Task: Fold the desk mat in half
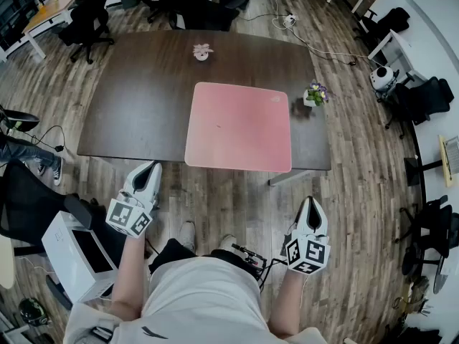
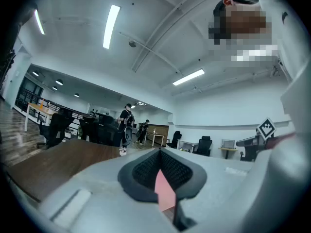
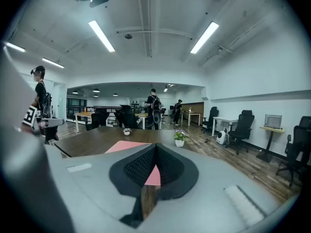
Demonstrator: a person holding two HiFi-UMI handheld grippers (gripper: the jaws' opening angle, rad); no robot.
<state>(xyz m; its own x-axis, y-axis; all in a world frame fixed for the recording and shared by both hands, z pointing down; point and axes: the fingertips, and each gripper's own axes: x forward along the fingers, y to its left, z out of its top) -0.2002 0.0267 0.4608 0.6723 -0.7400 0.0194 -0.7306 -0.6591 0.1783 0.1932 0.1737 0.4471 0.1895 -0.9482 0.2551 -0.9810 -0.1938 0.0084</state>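
Count: one pink desk mat [image 1: 239, 126], one dark wooden counter [image 1: 143, 99], two small potted plants, two tongs. The mat lies flat and unfolded on the counter, its near edge reaching the counter's near edge. One white pot [image 1: 202, 51] stands on the counter beyond the mat's far edge. The purple-flowered pot [image 1: 315, 94] stands just off the mat's far right corner. Left tongs [image 1: 148, 170] are pressed together with nothing pinched, and are held short of the mat's near left corner, clear of it. Right tongs [image 1: 310, 203] are likewise pressed together and empty. They sit short of the mat's near right corner and farther back from the mat than the left tongs.
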